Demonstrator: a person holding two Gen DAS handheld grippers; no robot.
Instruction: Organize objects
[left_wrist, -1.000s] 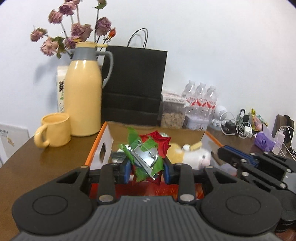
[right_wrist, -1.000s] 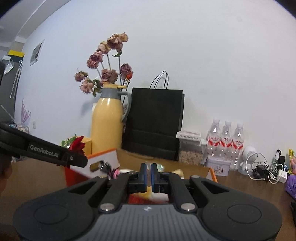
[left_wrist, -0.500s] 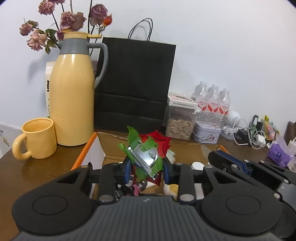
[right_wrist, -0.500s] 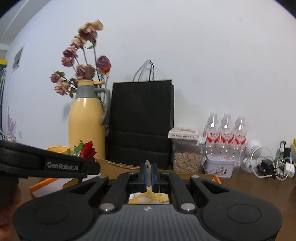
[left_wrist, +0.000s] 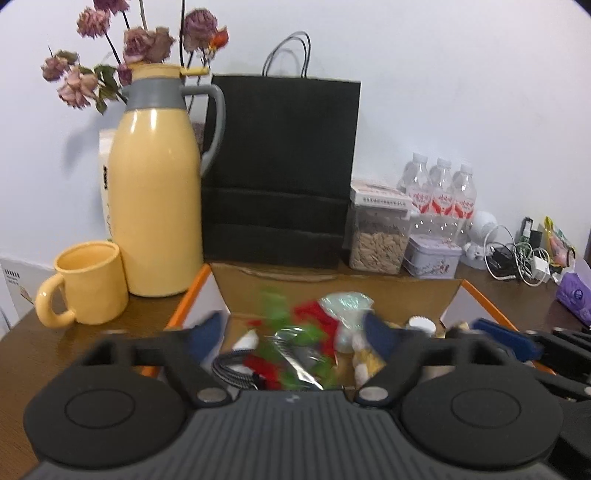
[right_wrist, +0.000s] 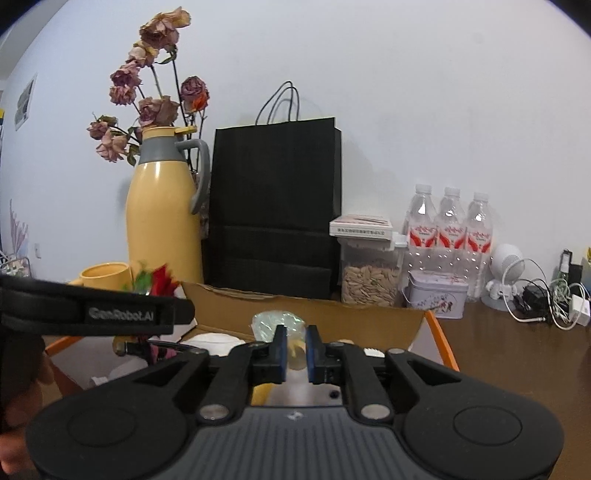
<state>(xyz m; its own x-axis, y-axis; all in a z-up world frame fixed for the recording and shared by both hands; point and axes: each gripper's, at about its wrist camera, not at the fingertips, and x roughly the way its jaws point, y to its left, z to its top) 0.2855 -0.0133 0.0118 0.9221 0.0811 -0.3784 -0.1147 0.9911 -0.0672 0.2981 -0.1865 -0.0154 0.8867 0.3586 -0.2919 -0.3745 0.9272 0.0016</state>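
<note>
Over an orange-edged cardboard box (left_wrist: 454, 291) of oddments, the left gripper (left_wrist: 293, 332) has just sprung wide, the red-and-green foil flower (left_wrist: 295, 343) dropping blurred between its fingers; the right gripper (right_wrist: 295, 349), nearly closed and just easing apart, pinches nothing visible.

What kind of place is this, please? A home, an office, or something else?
Probably a home or a small office corner: a wooden table against a plain wall carries a yellow thermos jug with a matching mug, water bottles, and tangled chargers.
</note>
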